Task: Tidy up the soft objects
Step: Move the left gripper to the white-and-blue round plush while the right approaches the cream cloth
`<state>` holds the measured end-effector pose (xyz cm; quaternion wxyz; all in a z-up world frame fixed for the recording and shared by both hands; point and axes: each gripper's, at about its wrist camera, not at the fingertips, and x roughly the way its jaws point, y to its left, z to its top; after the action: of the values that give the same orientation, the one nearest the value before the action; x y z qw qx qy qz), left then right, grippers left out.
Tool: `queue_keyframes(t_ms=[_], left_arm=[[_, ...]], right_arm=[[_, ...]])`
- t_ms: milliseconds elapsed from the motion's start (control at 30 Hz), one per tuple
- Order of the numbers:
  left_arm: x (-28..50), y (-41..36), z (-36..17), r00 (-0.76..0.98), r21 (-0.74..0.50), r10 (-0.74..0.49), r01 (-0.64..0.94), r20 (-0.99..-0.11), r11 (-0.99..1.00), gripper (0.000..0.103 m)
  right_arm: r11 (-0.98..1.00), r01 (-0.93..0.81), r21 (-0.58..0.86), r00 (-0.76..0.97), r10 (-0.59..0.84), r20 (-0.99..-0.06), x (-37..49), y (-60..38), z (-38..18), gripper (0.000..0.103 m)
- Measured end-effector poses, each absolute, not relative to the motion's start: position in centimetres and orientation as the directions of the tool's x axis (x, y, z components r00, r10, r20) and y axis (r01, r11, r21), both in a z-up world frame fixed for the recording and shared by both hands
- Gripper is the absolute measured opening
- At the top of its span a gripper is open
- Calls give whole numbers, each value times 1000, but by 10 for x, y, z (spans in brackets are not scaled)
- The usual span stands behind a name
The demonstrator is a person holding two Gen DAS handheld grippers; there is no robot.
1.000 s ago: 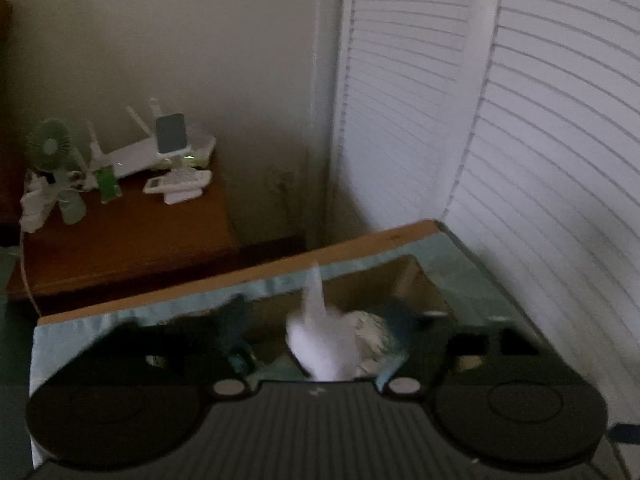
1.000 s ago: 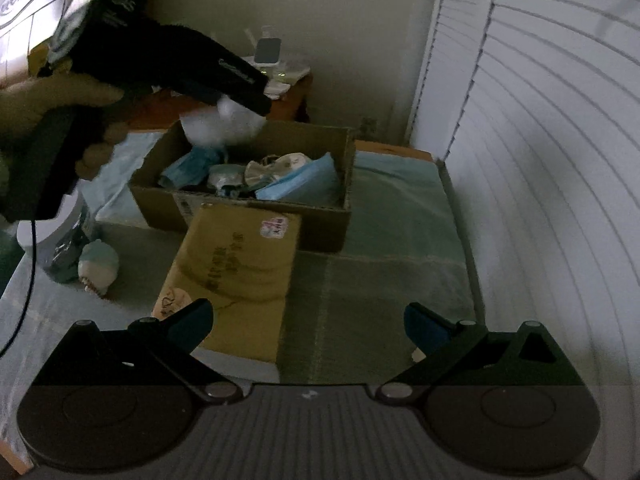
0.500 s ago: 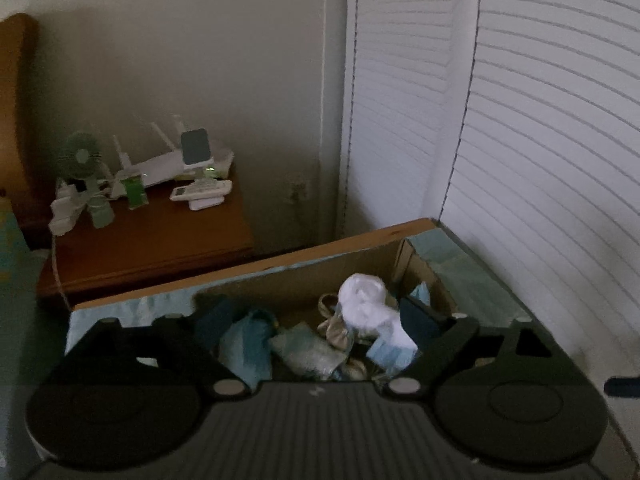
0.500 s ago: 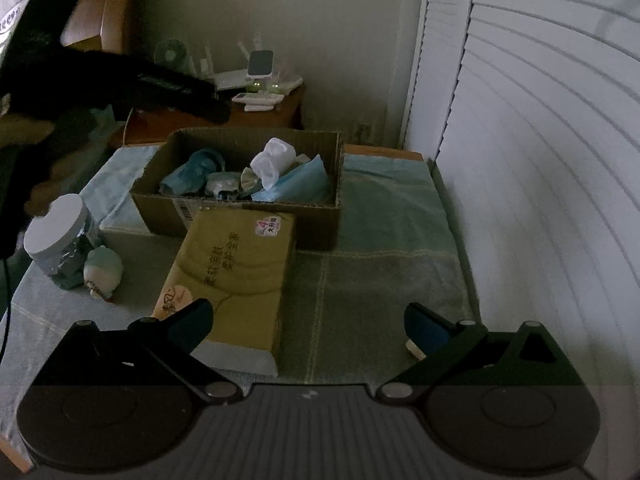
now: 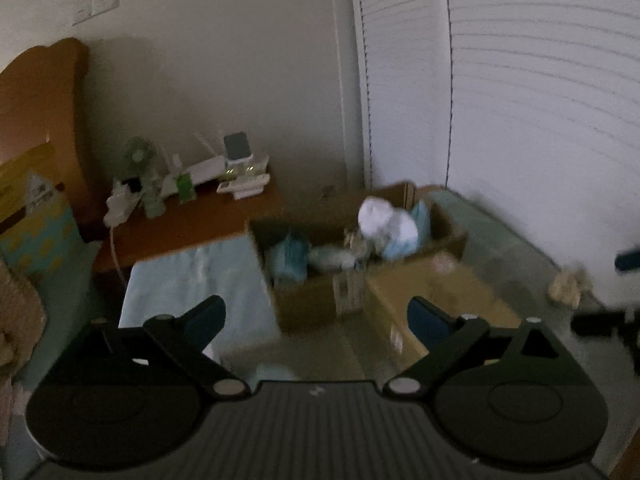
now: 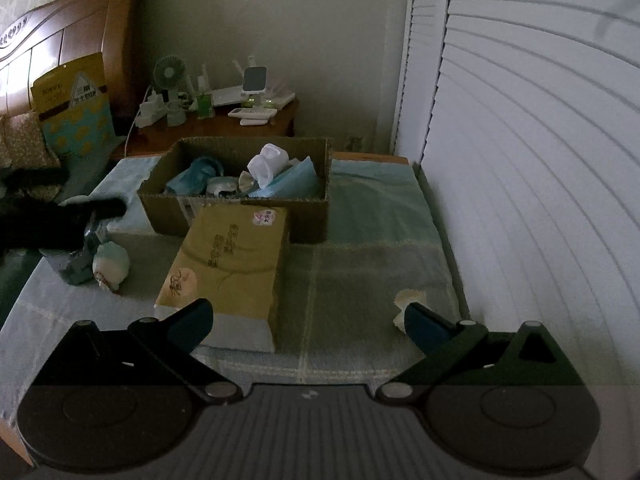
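With a white crumpled cloth (image 6: 267, 164) dropped in the far brown cardboard box (image 6: 240, 216), the left gripper (image 5: 316, 320), jaws just opened wide and empty, is positioned for the next soft toy (image 6: 111, 266); the right gripper (image 6: 308, 322) is held open, empty.

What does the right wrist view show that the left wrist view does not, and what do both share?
Only the right wrist view shows the small pale round plush lying left of the tissue pack, the carved wooden headboard, and the open right gripper.

Only the left wrist view shows the white wall switch plate and the open, empty left gripper, whose jaws have just been opening.

Both show the brown cardboard box of soft items with the white crumpled cloth on top, the yellow tissue pack, and the small cream scrap near the shutters.
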<state>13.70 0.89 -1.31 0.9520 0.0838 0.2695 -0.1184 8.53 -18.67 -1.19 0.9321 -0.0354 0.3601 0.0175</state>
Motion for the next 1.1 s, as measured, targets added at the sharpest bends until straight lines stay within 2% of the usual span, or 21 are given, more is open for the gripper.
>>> queue_keyframes(t_ms=[333,433,500,633,800,933,1033,1100], left_arm=[[117,11,-67,812,72,-106,179,-574,981,94],[120,10,-75,820,94,-76,156,-567,983,87],[123,10,-80,816,89,-75,153,-574,984,75],[132,11,-88,815,101,-39,120,-578,988,72],[142,14,-93,813,97,-22,97,-581,991,61],[147,17,-96,815,96,-1,70,-580,993,57],[150,19,-96,816,95,11,54,-578,994,52],[151,20,-96,817,92,14,48,-576,995,43]], right_arm=[[997,-43,-60,734,-10,-679,74,-200,-37,103],[997,-34,-74,722,-26,-691,74,-205,-51,103],[996,-28,-79,704,-36,-709,75,-208,-63,103],[996,-17,-89,667,-55,-743,77,-213,-83,103],[996,-22,-92,643,-56,-764,77,-215,-98,103],[996,-30,-89,631,-50,-774,79,-216,-105,103],[996,-33,-79,632,-40,-774,79,-216,-108,103],[996,-39,-79,636,-36,-771,79,-216,-109,103]])
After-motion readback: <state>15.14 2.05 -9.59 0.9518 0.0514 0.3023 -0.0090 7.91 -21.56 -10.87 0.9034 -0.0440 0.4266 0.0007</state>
